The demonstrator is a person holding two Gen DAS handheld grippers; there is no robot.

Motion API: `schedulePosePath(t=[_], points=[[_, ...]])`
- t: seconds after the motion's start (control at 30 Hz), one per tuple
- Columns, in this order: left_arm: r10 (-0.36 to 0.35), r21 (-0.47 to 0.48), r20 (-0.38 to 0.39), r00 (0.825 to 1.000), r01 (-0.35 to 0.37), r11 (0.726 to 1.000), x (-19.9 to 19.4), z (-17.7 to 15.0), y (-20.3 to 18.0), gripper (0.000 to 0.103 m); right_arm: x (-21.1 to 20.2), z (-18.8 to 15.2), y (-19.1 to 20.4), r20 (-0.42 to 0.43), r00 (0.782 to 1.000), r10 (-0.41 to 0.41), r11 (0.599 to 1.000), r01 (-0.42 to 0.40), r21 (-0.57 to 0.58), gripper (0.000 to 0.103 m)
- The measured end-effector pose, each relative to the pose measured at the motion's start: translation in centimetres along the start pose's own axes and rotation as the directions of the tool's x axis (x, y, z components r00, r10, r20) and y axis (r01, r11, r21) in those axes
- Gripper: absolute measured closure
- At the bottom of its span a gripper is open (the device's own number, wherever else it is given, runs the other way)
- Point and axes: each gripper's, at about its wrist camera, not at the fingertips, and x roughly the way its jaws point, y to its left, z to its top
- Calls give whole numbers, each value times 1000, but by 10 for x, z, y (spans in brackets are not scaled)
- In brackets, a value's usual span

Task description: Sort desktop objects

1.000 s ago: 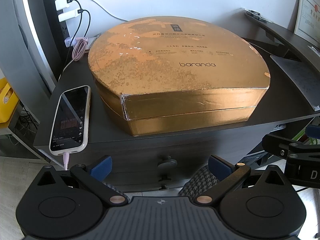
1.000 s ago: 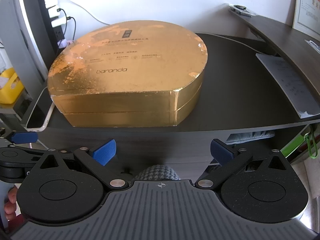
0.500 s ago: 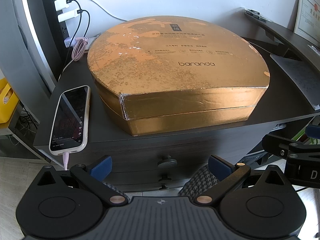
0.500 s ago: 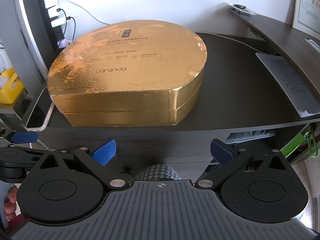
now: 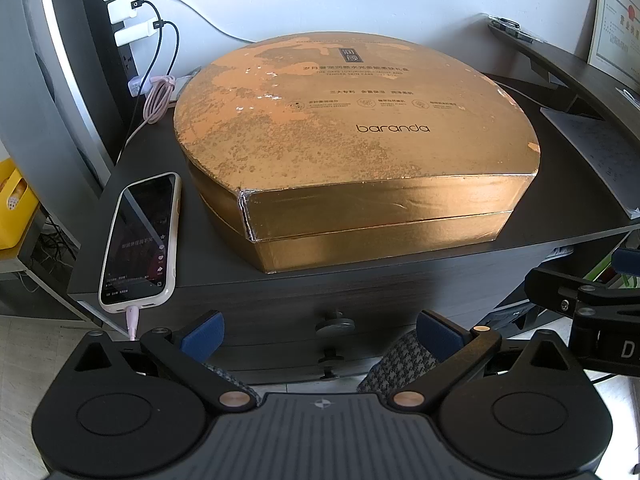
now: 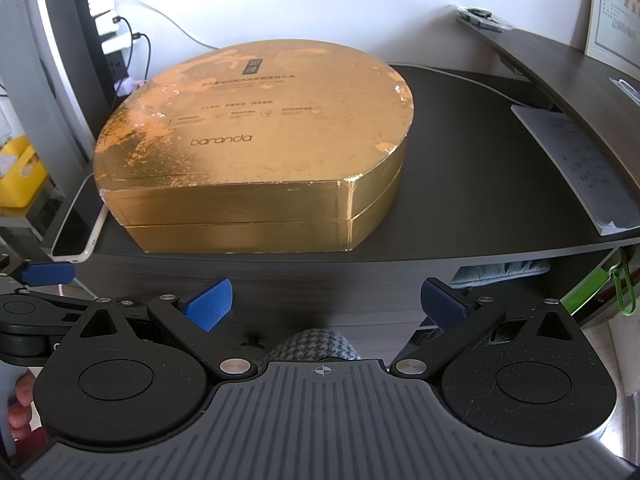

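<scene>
A large gold lidded box (image 5: 352, 148) marked "baranda" sits on a dark desk (image 5: 568, 200); it also shows in the right wrist view (image 6: 256, 160). A phone in a white case (image 5: 140, 240) lies left of the box, plugged into a pink cable. My left gripper (image 5: 320, 332) is open and empty, in front of and below the desk edge. My right gripper (image 6: 326, 308) is open and empty, also in front of the desk edge. Part of the right gripper (image 5: 580, 300) shows at the right of the left wrist view.
A paper sheet (image 6: 580, 164) lies on the desk's right side. A power strip with chargers (image 5: 128, 12) and a coiled pink cable (image 5: 158, 100) sit at the back left. A yellow bin (image 5: 12, 216) is at the far left. A drawer knob (image 5: 334, 326) is below the desk top.
Both views have shifted very slightly; the box and phone lie where they were. Both grippers remain open.
</scene>
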Motion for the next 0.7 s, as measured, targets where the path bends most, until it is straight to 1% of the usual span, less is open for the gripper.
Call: schedulePosePath(t=[0.7], points=[[0, 0, -7, 1000, 0, 1000, 2, 1, 0, 1, 3, 2, 1, -6, 1000, -3, 1000, 3, -3, 0]])
